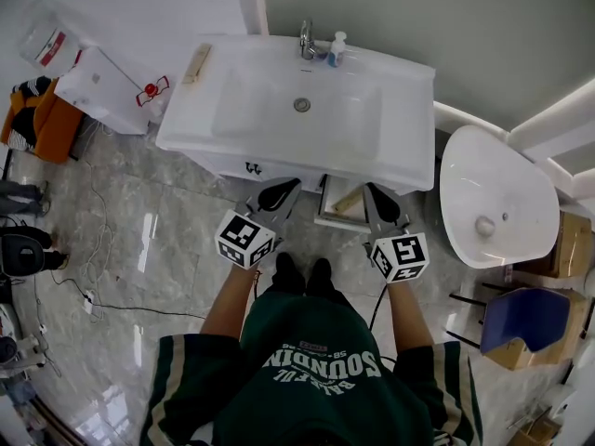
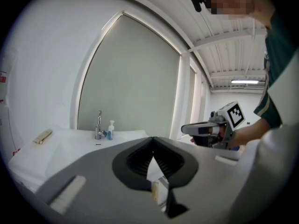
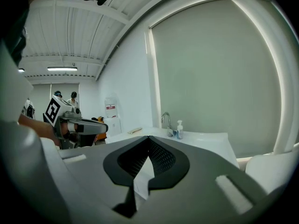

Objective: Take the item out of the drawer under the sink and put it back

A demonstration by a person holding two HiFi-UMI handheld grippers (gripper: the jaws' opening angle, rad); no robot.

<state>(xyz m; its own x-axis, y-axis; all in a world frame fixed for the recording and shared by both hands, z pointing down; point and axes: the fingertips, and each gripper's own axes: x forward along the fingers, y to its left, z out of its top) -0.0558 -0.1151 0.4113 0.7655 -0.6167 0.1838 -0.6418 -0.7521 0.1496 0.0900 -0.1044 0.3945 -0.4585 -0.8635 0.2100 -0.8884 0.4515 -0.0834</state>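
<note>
Head view: the drawer [image 1: 335, 217] under the sink [image 1: 390, 72] stands partly open at frame centre, with a tan item [image 1: 348, 202] lying inside. It looks small, light and fairly stiff, though I can't tell what it is. I judge a pinch across its middle would do. My left tongs [image 1: 282, 190] and right tongs [image 1: 373, 191] point nearly level at the cabinet.

Left gripper view: jaws closed, nothing held.

Right gripper view: jaws closed too, empty.
</note>
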